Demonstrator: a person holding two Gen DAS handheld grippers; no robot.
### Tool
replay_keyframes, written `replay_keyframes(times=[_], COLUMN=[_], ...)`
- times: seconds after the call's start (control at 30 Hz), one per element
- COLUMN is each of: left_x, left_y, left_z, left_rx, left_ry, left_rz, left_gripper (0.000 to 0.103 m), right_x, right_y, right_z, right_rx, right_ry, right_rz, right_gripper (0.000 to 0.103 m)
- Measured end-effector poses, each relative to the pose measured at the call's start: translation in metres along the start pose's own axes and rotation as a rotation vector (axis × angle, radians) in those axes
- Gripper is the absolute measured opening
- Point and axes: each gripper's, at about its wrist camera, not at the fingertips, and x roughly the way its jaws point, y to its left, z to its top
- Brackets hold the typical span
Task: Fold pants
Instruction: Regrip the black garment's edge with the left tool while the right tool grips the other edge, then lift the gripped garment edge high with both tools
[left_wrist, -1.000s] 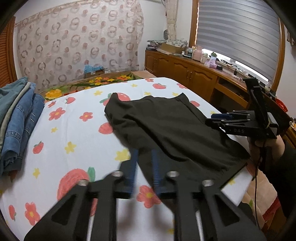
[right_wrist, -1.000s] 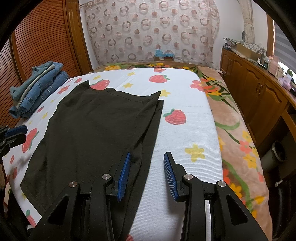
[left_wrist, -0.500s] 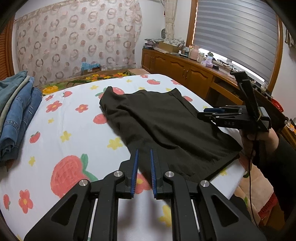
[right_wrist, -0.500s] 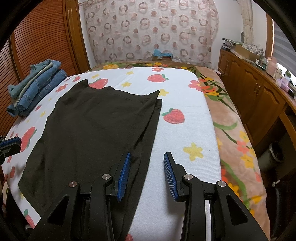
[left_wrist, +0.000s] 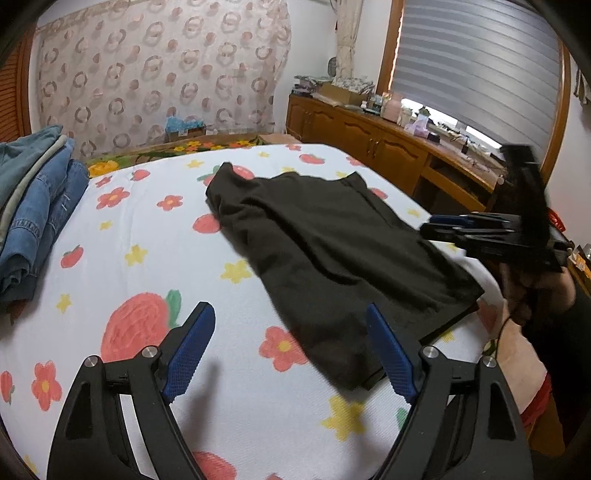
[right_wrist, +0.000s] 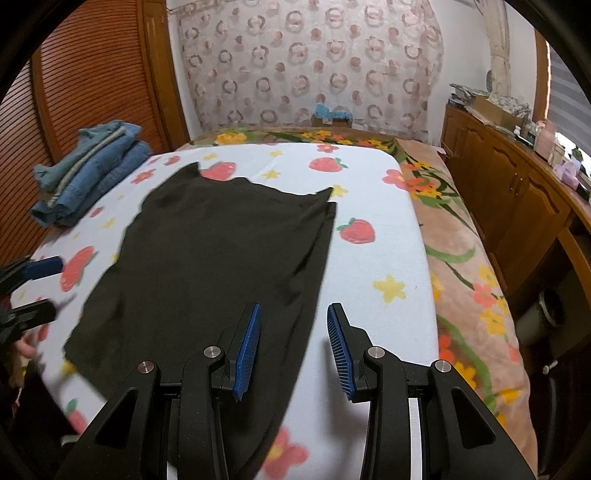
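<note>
I have the black pants (right_wrist: 221, 266) lying flat on the strawberry-print sheet (right_wrist: 384, 236), already doubled lengthwise, so that one leg lies over the other with a narrow strip of the lower layer showing along the right edge. The near end overhangs the bed edge toward me. My left gripper (left_wrist: 288, 350) is spread wide and holds nothing; it hovers above the near left corner of the pants, which I judge to be the next pick point. My right gripper (right_wrist: 291, 347) is parted to a moderate gap, also empty, and straddles the right edge of the fabric, one finger over cloth and one over sheet. A stack of folded jeans (right_wrist: 85, 173) sits well apart at the far left, clear of the working area.
</note>
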Motion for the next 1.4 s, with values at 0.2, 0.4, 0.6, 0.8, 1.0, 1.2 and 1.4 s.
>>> replay_keyframes(times=[0.2, 0.4, 0.6, 0.8, 1.0, 1.2, 1.4], left_x=[0.004, 0.009, 0.015, 0.015, 0.012, 0.009, 0.003], left_y=[-0.006, -0.014, -0.019, -0.022, -0.03, -0.033, -0.037], left_z=[-0.007, -0.013, -0.02, -0.024, -0.026, -0.028, -0.022], left_rx=[0.006, 0.015, 0.027, 0.027, 0.026, 0.028, 0.044], left_ry=[0.03, 0.059, 0.091, 0.09, 0.084, 0.082, 0.061], left_rz=[-0.001, -0.015, -0.017, -0.03, -0.081, -0.114, -0.135], left_gripper=[0.084, 0.084, 0.084, 0.069, 0.042, 0.03, 0.011], right_x=[-0.025, -0.036, -0.043, -0.045, -0.044, -0.044, -0.051], right_y=[0.015, 0.019, 0.021, 0.024, 0.026, 0.031, 0.03], right_z=[-0.023, -0.045, -0.056, -0.061, -0.063, -0.063, -0.058], right_rx=[0.008, 0.047, 0.08, 0.098, 0.095, 0.069, 0.082], right_ry=[-0.006, 0.011, 0.022, 0.024, 0.022, 0.018, -0.026], right_rz=[0.005, 0.0, 0.004, 0.004, 0.021, 0.045, 0.077], right_gripper=[0.039, 0.039, 0.039, 0.038, 0.025, 0.01, 0.008])
